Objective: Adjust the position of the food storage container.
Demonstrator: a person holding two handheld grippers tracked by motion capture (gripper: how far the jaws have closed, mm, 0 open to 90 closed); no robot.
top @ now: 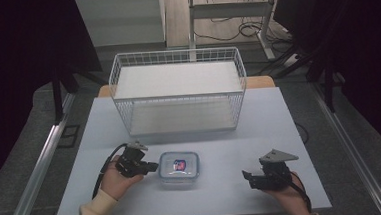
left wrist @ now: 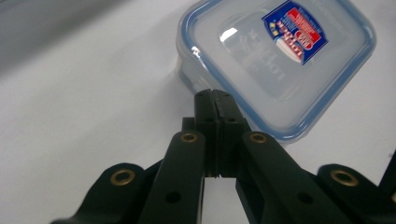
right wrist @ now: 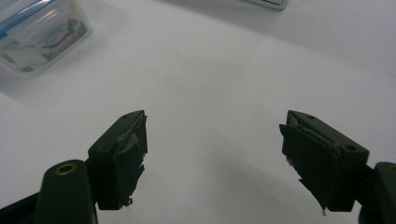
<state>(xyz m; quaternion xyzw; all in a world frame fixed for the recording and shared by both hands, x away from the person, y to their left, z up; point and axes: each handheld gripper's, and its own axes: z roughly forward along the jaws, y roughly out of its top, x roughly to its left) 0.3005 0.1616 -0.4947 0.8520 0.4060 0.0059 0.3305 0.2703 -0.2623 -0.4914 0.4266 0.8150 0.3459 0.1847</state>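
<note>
A clear plastic container (top: pixel 179 168) with a blue-rimmed lid and a red and blue label sits near the table's front, left of centre. My left gripper (top: pixel 152 166) is shut, its tips at the container's left rim. In the left gripper view the closed jaws meet at the left gripper's tip (left wrist: pixel 215 100), right against the container's (left wrist: pixel 275 60) blue edge, and I see nothing between them. My right gripper (top: pixel 248 178) is open and low over bare table, well right of the container. In the right gripper view the right gripper (right wrist: pixel 215 140) gapes wide, with the container (right wrist: pixel 37 37) at the far upper left.
A white wire basket (top: pixel 175 52) stands on the pale table (top: pixel 240 139) behind the container, taking up the back middle. Bare tabletop lies between the container and the right gripper. A table leg and cables (top: pixel 254 31) show on the floor beyond.
</note>
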